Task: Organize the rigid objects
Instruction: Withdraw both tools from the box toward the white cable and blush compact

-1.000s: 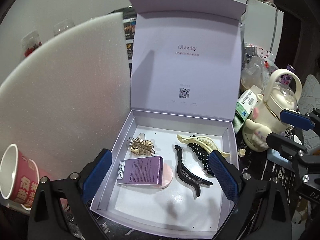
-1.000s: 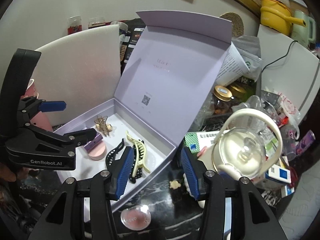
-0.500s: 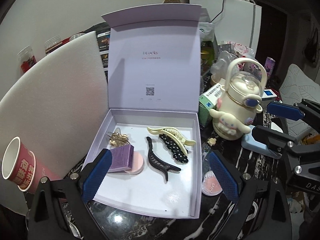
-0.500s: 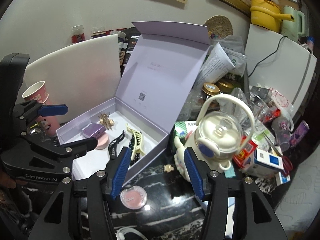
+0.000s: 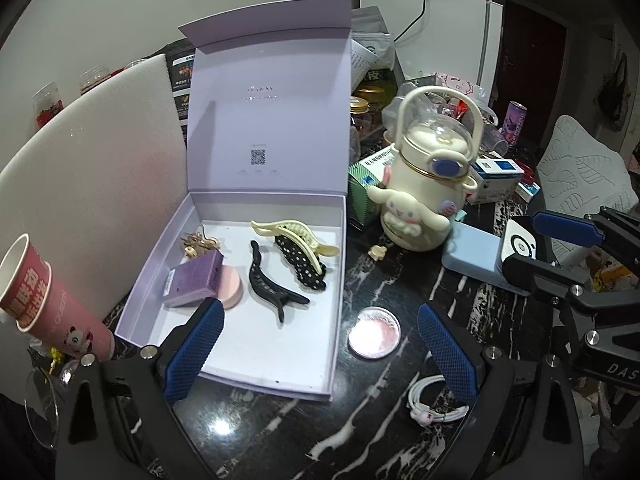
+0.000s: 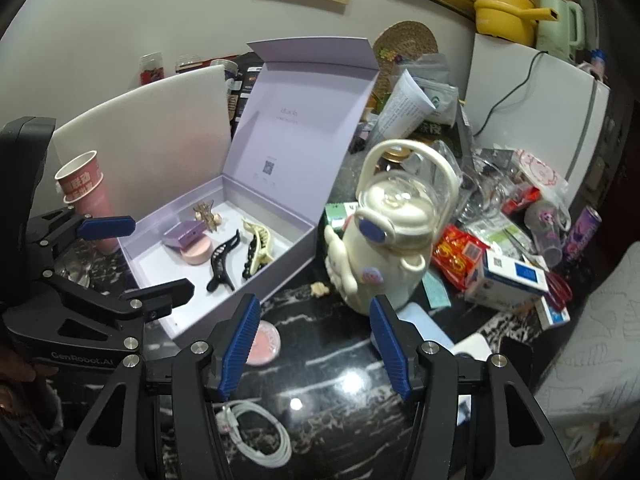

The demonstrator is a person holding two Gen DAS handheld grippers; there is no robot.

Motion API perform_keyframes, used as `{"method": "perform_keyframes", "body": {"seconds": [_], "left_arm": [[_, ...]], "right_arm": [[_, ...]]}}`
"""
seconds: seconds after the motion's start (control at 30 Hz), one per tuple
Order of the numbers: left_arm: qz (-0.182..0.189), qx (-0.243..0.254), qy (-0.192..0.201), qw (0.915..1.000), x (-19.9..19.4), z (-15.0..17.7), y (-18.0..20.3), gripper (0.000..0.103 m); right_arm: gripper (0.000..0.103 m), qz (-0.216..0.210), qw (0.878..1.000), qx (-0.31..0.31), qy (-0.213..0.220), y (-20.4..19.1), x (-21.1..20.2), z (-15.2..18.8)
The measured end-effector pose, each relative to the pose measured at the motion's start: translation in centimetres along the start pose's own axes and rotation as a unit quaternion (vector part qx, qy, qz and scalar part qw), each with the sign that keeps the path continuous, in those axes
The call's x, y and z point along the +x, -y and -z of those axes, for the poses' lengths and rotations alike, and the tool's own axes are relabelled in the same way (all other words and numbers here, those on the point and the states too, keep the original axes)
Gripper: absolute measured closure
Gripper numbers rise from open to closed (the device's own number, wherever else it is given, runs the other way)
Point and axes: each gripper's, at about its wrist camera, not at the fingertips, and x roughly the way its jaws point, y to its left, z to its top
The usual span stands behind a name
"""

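Left of centre, the open box (image 5: 340, 240) gathers clips (sorted already); both empty, parted grippers, left gripper (image 5: 320, 344) and right gripper (image 6: 316, 340), flank the pink compact (image 5: 374, 332).

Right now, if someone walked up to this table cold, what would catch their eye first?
Probably the open lilac box, lid upright, holding three hair clips, a purple carton and a pink puff. Beside it stands a cream cartoon-dog bottle with a loop handle. In front, on the black marble table, lies a small round pink compact between both empty claws.
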Motion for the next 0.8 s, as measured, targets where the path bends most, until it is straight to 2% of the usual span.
{"method": "perform_keyframes", "body": {"seconds": [0.17, 0.5, 0.8], "left_arm": [[0.004, -0.002, -0.010, 0.9999, -0.3, 1.6, 1.3, 0.004], [0.037, 0.003, -0.025, 0.9990, -0.2, 4.6, 3.8, 0.004], [0.066, -0.024, -0.061, 0.9956, 1.6, 7.7, 4.4, 0.004]], "right_arm": [[0.046, -0.003, 1.000, 0.010, -0.005, 0.5, -0.6, 1.8], [0.046, -0.018, 0.999, 0.028, -0.022, 1.3, -0.8, 5.3], [0.046, -0.030, 0.997, 0.049, -0.046, 2.0, 0.4, 8.4]]}}
